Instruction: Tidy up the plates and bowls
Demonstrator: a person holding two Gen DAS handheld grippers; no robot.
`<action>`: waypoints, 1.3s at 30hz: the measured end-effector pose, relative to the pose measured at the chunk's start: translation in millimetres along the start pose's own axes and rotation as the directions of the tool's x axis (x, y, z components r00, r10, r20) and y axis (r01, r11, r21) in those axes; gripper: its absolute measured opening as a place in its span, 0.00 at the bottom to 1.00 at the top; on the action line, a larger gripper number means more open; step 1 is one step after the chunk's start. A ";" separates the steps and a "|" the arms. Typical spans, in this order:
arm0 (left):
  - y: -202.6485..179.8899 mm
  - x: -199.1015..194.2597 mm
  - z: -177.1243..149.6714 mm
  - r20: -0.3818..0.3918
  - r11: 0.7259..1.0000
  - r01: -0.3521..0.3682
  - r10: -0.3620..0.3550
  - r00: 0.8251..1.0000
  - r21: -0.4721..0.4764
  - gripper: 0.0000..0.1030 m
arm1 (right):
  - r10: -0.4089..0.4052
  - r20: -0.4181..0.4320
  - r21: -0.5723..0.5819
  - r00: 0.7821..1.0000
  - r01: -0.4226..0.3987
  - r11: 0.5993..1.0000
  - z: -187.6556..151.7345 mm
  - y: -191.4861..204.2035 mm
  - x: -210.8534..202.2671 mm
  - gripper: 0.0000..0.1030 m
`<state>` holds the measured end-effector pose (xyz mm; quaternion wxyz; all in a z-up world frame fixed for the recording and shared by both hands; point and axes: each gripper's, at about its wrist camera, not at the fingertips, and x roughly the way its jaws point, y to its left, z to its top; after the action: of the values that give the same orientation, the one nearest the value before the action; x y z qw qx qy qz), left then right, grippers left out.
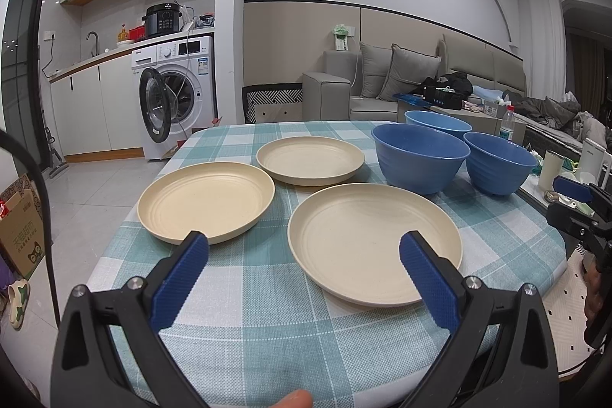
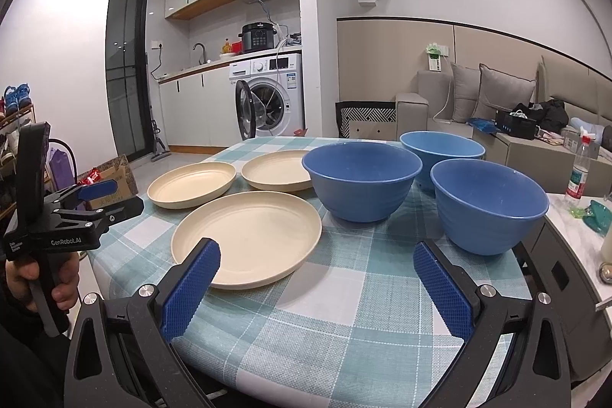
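Three cream plates (image 1: 375, 247) at 12 o'clock and three blue bowls (image 1: 420, 157) at 1 o'clock are seen on the checked tablecloth (image 1: 267, 312), with left gripper (image 1: 304, 253) and right gripper (image 2: 316, 260) both spread wide, nothing grasped

A checked teal-and-white tablecloth (image 1: 267, 293) covers the table — 3 cream plates (image 1: 206, 199) left-centre, 3 blue bowls (image 1: 420, 155) upper right.

The left gripper (image 1: 304, 247) is hovering with its blue-padded fingers (image 1: 179, 278) spread wide and gripping nothing — in the right wrist view it is sitting at about nine o'clock, the person's left hand (image 2: 42, 283) wrapping its handle. The right gripper (image 2: 315, 257) is likewise gaping, its pads (image 2: 443, 289) angling out toward eleven and one o'clock.
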<state>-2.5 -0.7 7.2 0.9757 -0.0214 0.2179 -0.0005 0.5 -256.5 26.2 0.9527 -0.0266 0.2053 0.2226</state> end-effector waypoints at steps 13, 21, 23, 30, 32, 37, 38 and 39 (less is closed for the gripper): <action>0.9 1.7 4.4 0.004 1.000 -0.006 0.006 1.000 0.000 0.98 | 0.005 -0.002 -0.012 1.000 -0.005 1.000 4.2 3.5 1.8 1.00; 3.4 2.7 15.8 0.022 1.000 -0.018 0.018 1.000 0.025 0.98 | 0.018 -0.011 -0.012 1.000 -0.019 1.000 14.9 2.1 7.0 1.00; 4.3 3.0 19.3 0.024 0.999 -0.024 0.023 0.999 0.032 0.98 | 0.024 -0.015 -0.005 1.000 -0.025 1.000 17.8 0.0 9.0 1.00; 8.4 8.4 27.9 0.024 0.999 -0.033 0.032 0.999 0.028 1.00 | 0.025 -0.042 -0.016 0.999 -0.025 1.000 24.8 -4.7 18.7 1.00; 8.5 10.1 29.2 0.022 0.999 -0.037 0.036 0.999 0.030 1.00 | 0.030 -0.044 -0.009 0.999 -0.030 1.000 26.8 -6.5 20.0 1.00; 11.0 18.9 34.7 0.006 0.999 -0.036 0.036 0.999 0.021 1.00 | 0.030 -0.037 -0.015 0.999 -0.031 0.999 35.9 -7.9 21.6 1.00; 11.3 20.8 35.5 0.002 0.999 -0.038 0.038 0.999 0.021 1.00 | 0.028 -0.036 -0.017 0.999 -0.029 0.999 38.0 -7.9 22.5 1.00; 12.2 22.4 36.6 0.000 0.999 -0.040 0.040 0.999 0.022 1.00 | 0.029 -0.036 -0.018 0.999 -0.030 0.999 40.3 -8.0 23.7 1.00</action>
<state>33.3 12.7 30.2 0.9757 -0.0066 0.2184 0.0164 38.5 -248.2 53.1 0.9452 -0.0364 0.2204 0.2379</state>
